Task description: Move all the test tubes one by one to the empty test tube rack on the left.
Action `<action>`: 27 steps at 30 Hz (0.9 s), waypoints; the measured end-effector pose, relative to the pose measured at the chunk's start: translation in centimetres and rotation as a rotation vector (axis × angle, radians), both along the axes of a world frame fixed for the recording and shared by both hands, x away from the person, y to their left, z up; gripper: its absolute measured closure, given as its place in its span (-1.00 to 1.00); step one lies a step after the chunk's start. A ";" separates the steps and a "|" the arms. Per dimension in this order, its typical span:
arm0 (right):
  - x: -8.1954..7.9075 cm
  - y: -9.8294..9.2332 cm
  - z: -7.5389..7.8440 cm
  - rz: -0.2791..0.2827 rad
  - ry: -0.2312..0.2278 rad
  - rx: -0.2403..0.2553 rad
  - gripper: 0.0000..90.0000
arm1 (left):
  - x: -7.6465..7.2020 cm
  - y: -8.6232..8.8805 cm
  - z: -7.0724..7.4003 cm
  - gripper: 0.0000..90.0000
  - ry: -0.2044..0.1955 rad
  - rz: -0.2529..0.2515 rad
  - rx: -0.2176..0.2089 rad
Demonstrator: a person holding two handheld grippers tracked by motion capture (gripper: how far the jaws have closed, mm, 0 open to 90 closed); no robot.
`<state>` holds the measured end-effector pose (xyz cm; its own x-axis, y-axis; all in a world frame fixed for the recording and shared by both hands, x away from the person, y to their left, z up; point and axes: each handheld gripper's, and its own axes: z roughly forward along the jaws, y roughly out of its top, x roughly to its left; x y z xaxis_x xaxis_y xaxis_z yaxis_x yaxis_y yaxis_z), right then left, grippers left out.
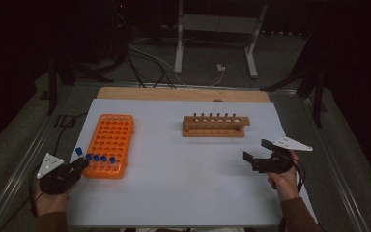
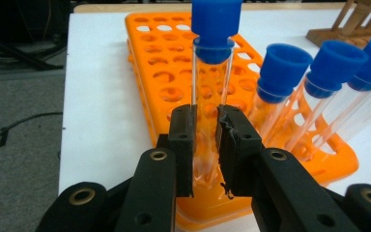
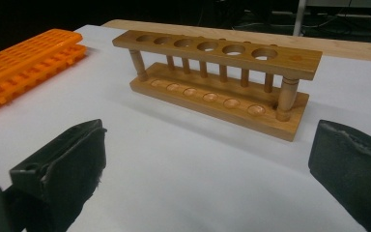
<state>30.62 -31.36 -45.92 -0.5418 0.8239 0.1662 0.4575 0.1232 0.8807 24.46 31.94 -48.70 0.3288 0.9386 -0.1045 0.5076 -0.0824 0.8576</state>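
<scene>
My left fingers (image 2: 205,145) are clenched on the clear body of a blue-capped tube (image 2: 211,92), low on the glass, with the cap standing well above the pads and the tube held upright at the near edge of the orange rack (image 2: 174,63). From above, that tube's cap (image 1: 79,152) sits just off the rack's near left corner, beside my left gripper (image 1: 70,171), so I judge it is lifted clear of its hole or very nearly so; I cannot tell whether its bottom tip is fully out. Just beside it, four more blue-capped tubes (image 2: 280,92) lean in the rack's nearest row, untouched. My right fingers (image 3: 207,164) are released, spread wide with nothing between them, hovering over the white worktop (image 3: 183,183) and facing the wooden stand (image 3: 217,77). Seen from above, the right gripper (image 1: 265,159) waits near the right edge, well apart from the orange rack (image 1: 111,140). The wooden stand (image 1: 215,125) sits in the middle at the far side, and each of its six holes is bare. So the work looks barely begun: one tube is in hand and none has reached the stand. What is left, as I read it, is to carry this tube across, seat it in a hole, and then fetch the other four.
</scene>
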 end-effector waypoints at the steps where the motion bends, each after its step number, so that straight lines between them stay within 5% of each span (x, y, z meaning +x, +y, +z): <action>1: 0.0 0.0 0.0 0.000 0.000 0.000 -1.00 | 0.0 0.0 0.1 0.73 0.011 -0.001 0.004; 3: 0.0 0.0 0.0 0.000 0.001 0.001 -1.00 | 0.1 -0.3 0.2 0.74 0.044 -0.008 0.055; 8: 0.0 0.0 -0.1 0.001 0.001 0.001 -1.00 | 0.0 -0.8 -0.2 0.74 0.069 -0.023 0.106; 12: 0.0 0.0 -0.2 0.004 0.000 -0.001 -1.00 | 0.0 -0.8 -0.2 0.74 0.072 -0.021 0.106; 18: 0.0 -0.1 -0.2 0.002 0.002 0.002 -1.00 | -0.1 -0.8 -0.3 0.73 0.067 -0.010 0.090; 22: -0.1 -0.2 -0.1 0.001 0.001 0.004 -1.00 | -0.1 -0.3 -0.5 0.67 0.060 -0.009 0.016; 27: -0.1 -0.2 -0.1 0.000 -0.001 0.009 -1.00 | -0.5 0.5 -0.1 0.47 0.026 0.028 -0.016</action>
